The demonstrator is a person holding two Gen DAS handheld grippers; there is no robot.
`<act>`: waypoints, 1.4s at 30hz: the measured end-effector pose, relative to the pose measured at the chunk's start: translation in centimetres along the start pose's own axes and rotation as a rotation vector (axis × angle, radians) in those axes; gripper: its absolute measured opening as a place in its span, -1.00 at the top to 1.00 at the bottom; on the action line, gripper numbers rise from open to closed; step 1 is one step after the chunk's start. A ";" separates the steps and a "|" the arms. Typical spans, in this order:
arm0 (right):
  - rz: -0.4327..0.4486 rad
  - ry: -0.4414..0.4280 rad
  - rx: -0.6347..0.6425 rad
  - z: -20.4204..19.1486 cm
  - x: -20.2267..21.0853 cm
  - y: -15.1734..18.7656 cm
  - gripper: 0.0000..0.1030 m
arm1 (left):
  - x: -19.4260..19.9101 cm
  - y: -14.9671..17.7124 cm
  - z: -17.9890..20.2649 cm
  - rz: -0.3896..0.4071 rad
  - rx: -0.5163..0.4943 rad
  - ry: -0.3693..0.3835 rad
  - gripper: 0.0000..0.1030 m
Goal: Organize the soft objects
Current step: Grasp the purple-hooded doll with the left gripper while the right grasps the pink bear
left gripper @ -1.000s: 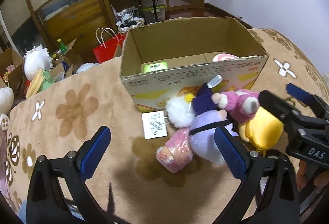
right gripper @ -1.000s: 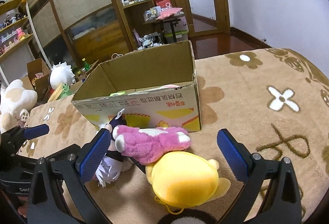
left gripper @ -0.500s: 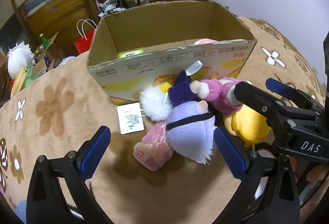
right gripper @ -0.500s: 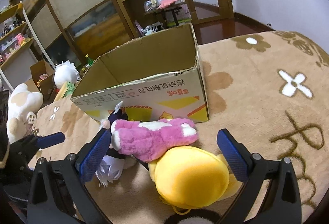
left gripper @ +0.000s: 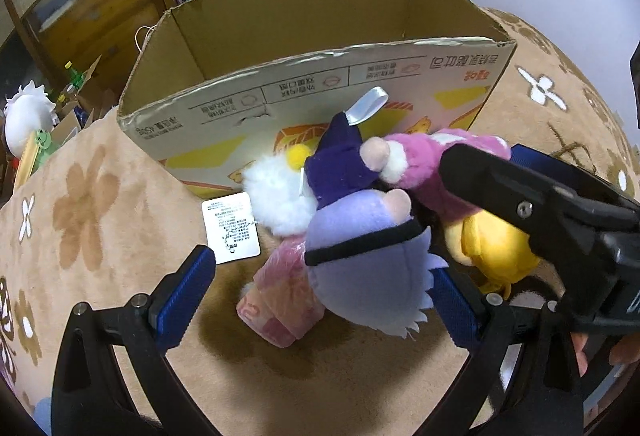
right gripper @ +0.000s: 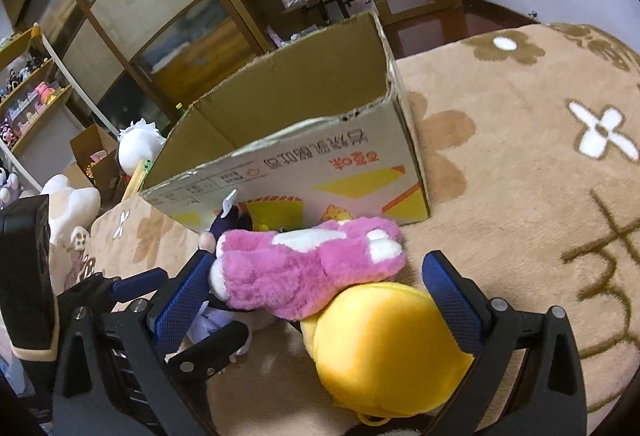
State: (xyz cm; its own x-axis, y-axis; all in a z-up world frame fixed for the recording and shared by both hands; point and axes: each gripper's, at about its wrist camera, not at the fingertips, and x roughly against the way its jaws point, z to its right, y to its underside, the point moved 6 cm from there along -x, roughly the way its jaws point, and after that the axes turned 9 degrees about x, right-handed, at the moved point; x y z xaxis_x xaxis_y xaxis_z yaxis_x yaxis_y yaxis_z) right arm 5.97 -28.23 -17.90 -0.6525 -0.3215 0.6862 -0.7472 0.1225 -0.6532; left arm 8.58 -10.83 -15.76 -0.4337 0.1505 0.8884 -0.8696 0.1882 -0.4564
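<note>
While both grippers gape: left gripper (left gripper: 326, 296) around lavender plush (left gripper: 368, 264) | right gripper (right gripper: 320, 290) straddling yellow plush (right gripper: 384, 348) | box (left gripper: 320, 91) floor hidden

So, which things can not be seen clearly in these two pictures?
- Inside of the cardboard box: both views, hidden by its near wall.
- Lilac plush's face: left view, turned away.
- Tag print: too small.
- Yellow plush: left view, right gripper covers it.
</note>
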 end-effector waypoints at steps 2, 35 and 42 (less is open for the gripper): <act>-0.002 0.006 0.011 0.0 -0.2 0.0 -1.00 | -0.2 -0.2 -0.1 0.003 -0.005 -0.006 -0.94; 0.017 0.051 0.111 -1.1 2.4 -0.4 0.42 | 0.8 0.6 -1.1 0.005 0.081 0.082 0.05; 0.073 0.098 0.138 -1.6 4.4 -0.9 0.48 | 3.5 0.2 -2.2 0.091 0.107 0.068 0.05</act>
State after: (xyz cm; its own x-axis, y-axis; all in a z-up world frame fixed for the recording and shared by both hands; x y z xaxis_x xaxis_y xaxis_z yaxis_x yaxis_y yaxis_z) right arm 3.57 -28.23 -13.72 -0.7184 -0.2225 0.6591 -0.6777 0.0100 -0.7353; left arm 7.45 -8.16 -12.87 -0.4980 0.2279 0.8367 -0.8493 0.0669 -0.5237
